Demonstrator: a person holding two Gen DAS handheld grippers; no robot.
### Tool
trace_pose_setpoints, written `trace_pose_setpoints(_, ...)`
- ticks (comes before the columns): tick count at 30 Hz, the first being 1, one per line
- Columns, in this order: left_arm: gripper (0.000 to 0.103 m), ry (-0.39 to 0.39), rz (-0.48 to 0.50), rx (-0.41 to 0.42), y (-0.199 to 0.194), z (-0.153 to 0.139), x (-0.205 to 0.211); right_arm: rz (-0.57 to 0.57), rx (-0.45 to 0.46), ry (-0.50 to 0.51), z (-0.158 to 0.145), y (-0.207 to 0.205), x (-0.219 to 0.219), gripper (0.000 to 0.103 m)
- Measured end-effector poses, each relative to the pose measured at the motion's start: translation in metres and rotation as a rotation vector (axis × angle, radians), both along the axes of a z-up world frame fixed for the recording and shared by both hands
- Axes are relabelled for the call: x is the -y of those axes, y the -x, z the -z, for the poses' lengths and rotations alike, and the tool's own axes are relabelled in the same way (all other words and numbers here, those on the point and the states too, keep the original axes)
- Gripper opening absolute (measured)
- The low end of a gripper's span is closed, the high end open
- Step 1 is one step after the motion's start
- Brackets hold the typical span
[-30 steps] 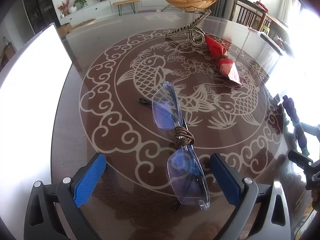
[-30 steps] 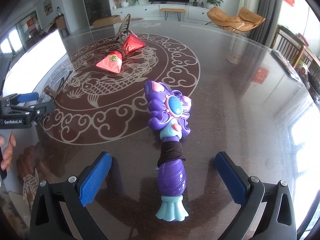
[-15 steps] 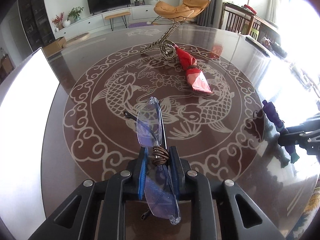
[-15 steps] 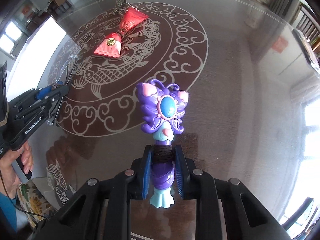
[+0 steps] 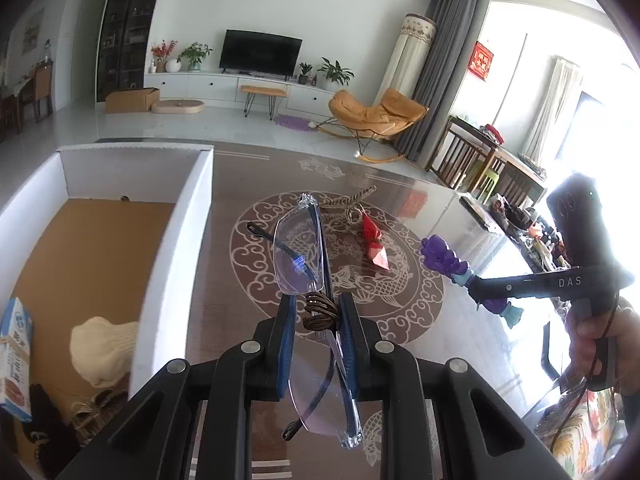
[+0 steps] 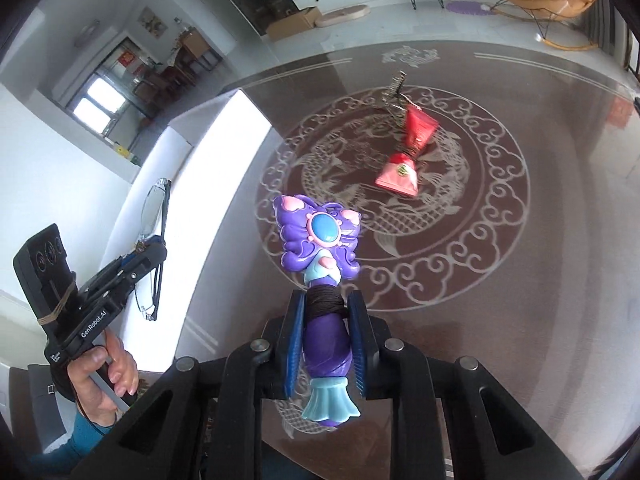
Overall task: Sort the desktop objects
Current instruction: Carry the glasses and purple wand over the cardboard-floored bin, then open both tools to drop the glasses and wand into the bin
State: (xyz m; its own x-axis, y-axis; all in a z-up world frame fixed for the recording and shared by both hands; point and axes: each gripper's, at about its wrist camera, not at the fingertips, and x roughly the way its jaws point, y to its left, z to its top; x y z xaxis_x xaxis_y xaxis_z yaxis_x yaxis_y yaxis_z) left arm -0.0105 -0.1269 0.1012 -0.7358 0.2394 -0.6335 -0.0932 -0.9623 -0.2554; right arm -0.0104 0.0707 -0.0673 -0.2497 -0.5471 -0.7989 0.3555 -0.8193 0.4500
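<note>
My left gripper [image 5: 318, 320] is shut on folded clear glasses [image 5: 300, 256] bound with a brown cord, held in the air beside the white box [image 5: 176, 248]. They also show in the right wrist view [image 6: 154, 216]. My right gripper [image 6: 322, 312] is shut on a purple butterfly toy wand [image 6: 318, 240] wrapped in dark cord, lifted above the table. The wand also shows in the left wrist view [image 5: 444, 258]. A red bow packet [image 6: 408, 152] and a metal zigzag clip [image 6: 394, 92] lie on the table's fish pattern.
The white box holds a cream cloth lump [image 5: 102, 350], a small carton [image 5: 14, 354] and dark items. The brown glass-topped table [image 6: 520, 280] spreads to the right. Chairs and clutter [image 5: 520, 216] stand beyond the far right edge.
Both grippers closed on their objects and lifted them off the table. The left one has swung left with the glasses, bringing the white box into view.
</note>
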Motion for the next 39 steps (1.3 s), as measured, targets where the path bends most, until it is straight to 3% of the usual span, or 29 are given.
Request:
trace_pose_setpoints(5,0.021,0.041,-0.125,-0.014,-0.031,-0.027,0.077,-0.107,-0.037,0.168,-0.038,-0.004,0.096,0.022)
trace_pose_setpoints(9,0.021,0.081,-0.259,0.067,-0.042,-0.013,0.142,-0.213,-0.066,0.254,-0.051,-0.013,0.188,0.022)
trace_pose_setpoints(12,0.021,0.084,-0.330,0.150,-0.048,0.011,0.180,-0.272,-0.051,0.275,-0.037,-0.022,0.254,0.022)
trace_pose_setpoints(16,0.022,0.066,-0.378,0.265,-0.051,0.047,0.206,-0.340,-0.044,0.191,-0.001,-0.045,0.323,0.022)
trace_pose_setpoints(17,0.026,0.071,-0.400,0.290,-0.051,0.053,0.209,-0.352,-0.038,0.159,0.009,-0.052,0.335,0.023)
trace_pose_setpoints(19,0.052,0.082,-0.445,0.316,-0.053,0.063,0.214,-0.363,-0.030,0.069,0.025,-0.064,0.352,0.029)
trace_pose_setpoints(20,0.079,0.084,-0.468,0.312,-0.056,0.066,0.215,-0.369,-0.026,0.048,0.029,-0.069,0.355,0.038)
trace_pose_setpoints(21,0.095,0.089,-0.494,0.296,-0.061,0.066,0.215,-0.377,-0.033,0.049,0.031,-0.073,0.355,0.050)
trace_pose_setpoints(24,0.096,0.091,-0.524,0.239,-0.072,0.065,0.215,-0.371,-0.124,0.043,0.020,-0.081,0.337,0.078)
trace_pose_setpoints(28,0.096,0.085,-0.577,0.196,-0.079,0.060,0.213,-0.292,-0.225,0.069,0.000,-0.076,0.288,0.081)
trace_pose_setpoints(31,0.096,0.051,-0.591,0.156,-0.083,0.051,0.204,-0.170,-0.310,0.065,-0.003,-0.062,0.237,0.092)
trace_pose_setpoints(35,0.096,0.044,-0.552,0.084,-0.083,0.030,0.177,0.005,-0.404,-0.072,0.012,-0.045,0.165,0.096)
trace_pose_setpoints(39,0.096,0.050,-0.449,0.019,-0.076,0.007,0.128,0.160,-0.355,-0.252,0.054,-0.019,0.075,0.096)
